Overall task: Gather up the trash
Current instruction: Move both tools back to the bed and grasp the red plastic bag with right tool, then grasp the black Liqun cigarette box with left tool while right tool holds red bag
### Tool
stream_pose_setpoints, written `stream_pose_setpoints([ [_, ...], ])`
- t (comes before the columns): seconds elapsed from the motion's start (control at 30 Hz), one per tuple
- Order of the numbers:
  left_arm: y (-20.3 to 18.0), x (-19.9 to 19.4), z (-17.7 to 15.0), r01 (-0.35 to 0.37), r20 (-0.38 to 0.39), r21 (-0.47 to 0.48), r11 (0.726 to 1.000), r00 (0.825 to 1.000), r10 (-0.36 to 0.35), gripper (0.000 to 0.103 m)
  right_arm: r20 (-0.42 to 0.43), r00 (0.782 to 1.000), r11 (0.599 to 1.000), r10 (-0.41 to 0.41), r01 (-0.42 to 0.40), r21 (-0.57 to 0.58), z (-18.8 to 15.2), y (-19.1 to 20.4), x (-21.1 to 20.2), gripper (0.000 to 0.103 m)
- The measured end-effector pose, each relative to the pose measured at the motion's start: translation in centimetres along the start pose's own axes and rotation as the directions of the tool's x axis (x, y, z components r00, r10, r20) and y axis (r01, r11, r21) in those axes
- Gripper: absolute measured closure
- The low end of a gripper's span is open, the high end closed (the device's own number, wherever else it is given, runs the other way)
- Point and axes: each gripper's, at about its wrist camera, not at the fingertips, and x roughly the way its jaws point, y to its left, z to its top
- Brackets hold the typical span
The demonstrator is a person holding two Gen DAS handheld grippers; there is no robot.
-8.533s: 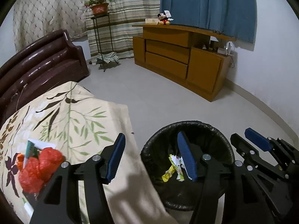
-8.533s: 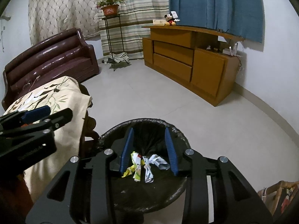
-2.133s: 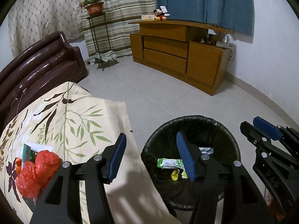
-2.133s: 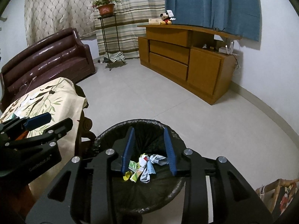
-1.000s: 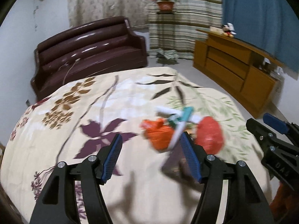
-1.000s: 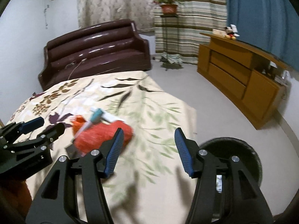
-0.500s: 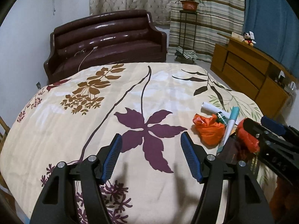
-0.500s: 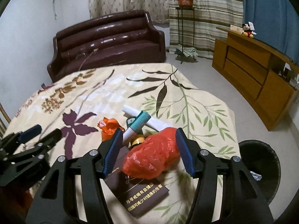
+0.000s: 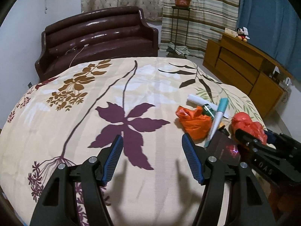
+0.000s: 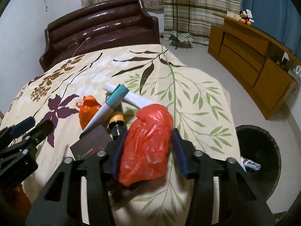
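Over a table (image 9: 56,113) draped in a floral cloth, two grippers side by side.

Far left: left gripper (image 9: 152,154) above a purple flower print, jaws wide apart, nothing between them, blue pads bare. Same gripper at the left edge of the right wrist view (image 10: 28,126), clear of the pile.

Just right of it, a small heap of trash: crumpled orange bag (image 9: 193,122), touching a white and teal tube (image 9: 218,116) lying slantwise across the heap. Behind the tube, a white paper roll (image 9: 197,99) and a green item too small to tell. Under the tube's near end, a dark booklet (image 10: 92,145) flat on the cloth, and beside that a dark bottle with a yellow band (image 10: 116,120).

Right of the heap, touching it: red bag (image 10: 148,145), puffed and crinkled, resting on the cloth near the table's right edge. Right gripper (image 10: 148,150) straddling it, jaws closing; left pad against the bag's side, right pad a hair off it, so no firm clamp yet.

Farther right, on the floor beside the table: black bin (image 10: 263,156) with a wrapper (image 10: 250,163) inside.

Beyond: brown sofa (image 9: 97,35), plant stand (image 9: 178,24), wooden cabinet (image 9: 244,69).
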Motion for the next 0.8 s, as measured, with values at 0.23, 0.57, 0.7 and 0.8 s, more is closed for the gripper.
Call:
stream_pose_setpoints([
  [0.23, -1.6, 0.1, -0.1, 0.009, -0.014, 0.015, 1.000, 1.000, -0.009, 0.039, 0.039, 0.999, 1.000, 0.016, -0.015, -0.006, -0.4, -0.6, -1.3, 0.063],
  [0.57, -5.4, -0.2, -0.6, 0.011, -0.040, 0.037, 0.999, 0.999, -0.010, 0.039, 0.132, 0.991, 0.999, -0.032, 0.033, -0.010, -1.2, -3.4, -4.8, 0.063],
  [0.7, -7.3, -0.3, -0.6, -0.002, -0.037, 0.061, 0.998, 0.999, 0.004, 0.039, 0.143, 0.989, 0.999, -0.034, 0.032, 0.022, -1.9, -5.2, -5.5, 0.063],
  [0.8, -8.7, -0.1, -0.5, -0.012, -0.041, 0.077, 0.997, 0.999, 0.015, 0.039, 0.151, 0.988, 0.998, -0.037, 0.030, 0.046, -2.4, -6.6, -6.1, 0.063],
])
